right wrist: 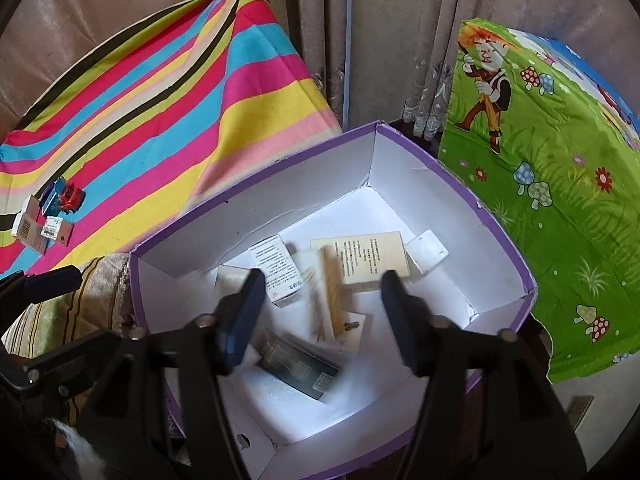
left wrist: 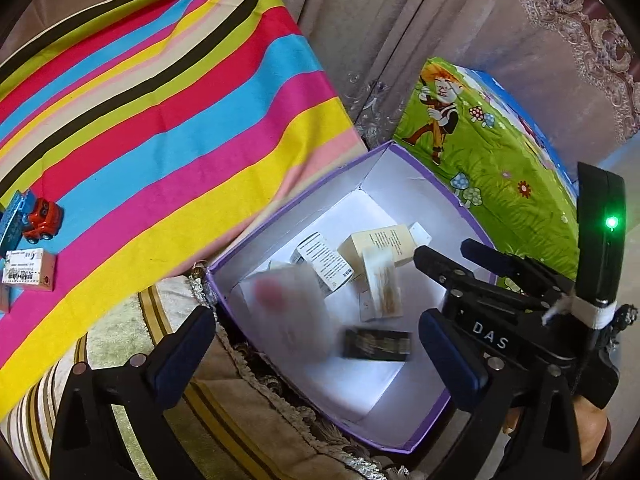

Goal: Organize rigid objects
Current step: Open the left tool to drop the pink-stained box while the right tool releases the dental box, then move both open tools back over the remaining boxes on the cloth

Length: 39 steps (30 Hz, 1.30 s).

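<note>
While both grippers hang wide and empty over the purple box (right wrist: pixel 516 280), small cartons blur inside it — let them settle. Leftovers, red toy car (left wrist: pixel 42 220) included, sit well apart on the striped cloth (left wrist: pixel 160 120); left gripper (left wrist: pixel 320 344) reaches next, I'd guess — right gripper (right wrist: pixel 320 312) holds clear.

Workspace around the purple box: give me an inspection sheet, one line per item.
Surface: striped cloth beside the purple box.
Job's things: several small cartons and a dark box lie blurred inside; a red toy car and a few cartons sit on the cloth.
Clutter: nothing seen.
Grippers: left gripper and right gripper both open, empty, above the box.
Cables: nothing seen.
Surroundings: curtains behind, green cartoon-print cover at right.
</note>
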Tool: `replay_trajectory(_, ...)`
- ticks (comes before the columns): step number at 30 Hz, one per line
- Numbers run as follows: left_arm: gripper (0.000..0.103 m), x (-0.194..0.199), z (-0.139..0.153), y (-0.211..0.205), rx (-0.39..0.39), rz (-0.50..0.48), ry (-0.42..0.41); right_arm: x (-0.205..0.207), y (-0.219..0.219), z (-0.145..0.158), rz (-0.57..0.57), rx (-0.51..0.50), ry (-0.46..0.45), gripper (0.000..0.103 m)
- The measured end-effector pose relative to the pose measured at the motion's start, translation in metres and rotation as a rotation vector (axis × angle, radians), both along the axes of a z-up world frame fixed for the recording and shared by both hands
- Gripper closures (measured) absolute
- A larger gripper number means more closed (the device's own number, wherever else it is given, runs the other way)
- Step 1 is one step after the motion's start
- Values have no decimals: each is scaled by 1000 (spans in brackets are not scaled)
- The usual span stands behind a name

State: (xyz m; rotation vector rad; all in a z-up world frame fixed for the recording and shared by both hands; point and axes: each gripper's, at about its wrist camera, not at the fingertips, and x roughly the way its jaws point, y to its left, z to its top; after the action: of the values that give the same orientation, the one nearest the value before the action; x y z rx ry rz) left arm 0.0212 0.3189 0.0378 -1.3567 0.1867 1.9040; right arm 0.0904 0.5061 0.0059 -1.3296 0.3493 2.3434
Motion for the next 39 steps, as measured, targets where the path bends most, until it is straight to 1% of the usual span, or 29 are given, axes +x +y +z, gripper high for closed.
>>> replay_trajectory(5,0,-3,4,-8,29,27,4,-1,-3,1,6,-2,-1,38)
replay_trajectory(9,0,-4,10,-18,45,35,45,-3,-8,2,20,-4,-1,38)
replay_trajectory(12,0,-6,14,-26,41,46,71,-6,-15,5,36,-6,4,37)
replay_trajectory(15,0,-10,15,-40,45,51,60,-11,-25,8,57,-2,9,34)
replay_trajectory(18,0,-11,17,-50,32,74,78,-16,-36,9,84,-9,12,33)
replay_trajectory(22,0,-17,18,-71,39,115,70,-22,-54,12,122,-16,22,33)
replay_trajectory(24,0,-22,15,-82,46,128,46,-26,-61,12,145,-17,19,33)
replay_trajectory(28,0,-28,12,-103,44,168,23,-36,-82,10,195,-18,6,33)
replay_trajectory(32,0,-31,11,-127,42,210,28,-43,-102,10,241,-19,-1,33)
replay_trajectory(39,4,-41,7,-178,43,301,18,-56,-135,6,317,-35,-26,32)
